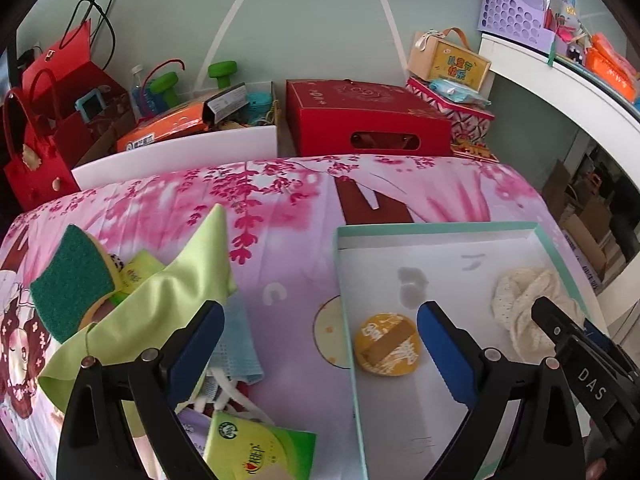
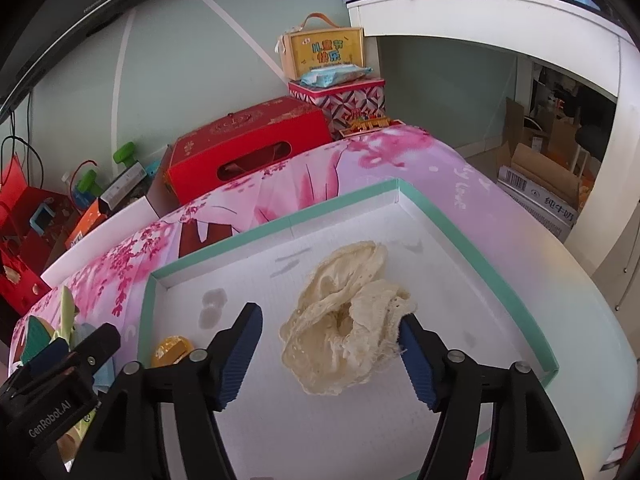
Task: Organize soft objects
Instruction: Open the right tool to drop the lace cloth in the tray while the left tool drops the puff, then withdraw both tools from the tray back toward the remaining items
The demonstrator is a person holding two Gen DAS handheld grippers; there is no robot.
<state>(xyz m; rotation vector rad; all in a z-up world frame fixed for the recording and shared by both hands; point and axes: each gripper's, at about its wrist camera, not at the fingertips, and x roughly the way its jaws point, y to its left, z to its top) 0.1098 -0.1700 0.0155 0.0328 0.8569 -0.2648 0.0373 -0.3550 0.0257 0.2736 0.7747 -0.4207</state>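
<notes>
A white tray with a teal rim (image 1: 436, 227) (image 2: 280, 220) lies on the pink flowered tablecloth. In it are a crumpled cream lace cloth (image 1: 528, 304) (image 2: 344, 320) and a round yellow puff (image 1: 387, 344) (image 2: 172, 350). My right gripper (image 2: 330, 356) is open around the lace cloth; the right pad touches its fringe and the left pad stands apart. My left gripper (image 1: 320, 344) is open wide across the tray's left rim, with the puff lying free between its fingers. A light green cloth (image 1: 168, 300), a green sponge (image 1: 70, 280), a blue cloth (image 1: 240, 344) and a green packet (image 1: 260, 452) lie left of the tray.
Behind the table stand a red box (image 1: 360, 120) (image 2: 248, 148), a white bin of clutter (image 1: 180, 148) and red bags (image 1: 36, 152). A white shelf (image 1: 560, 76) (image 2: 500, 20) curves along the right. Cardboard boxes (image 2: 536, 188) sit on the floor.
</notes>
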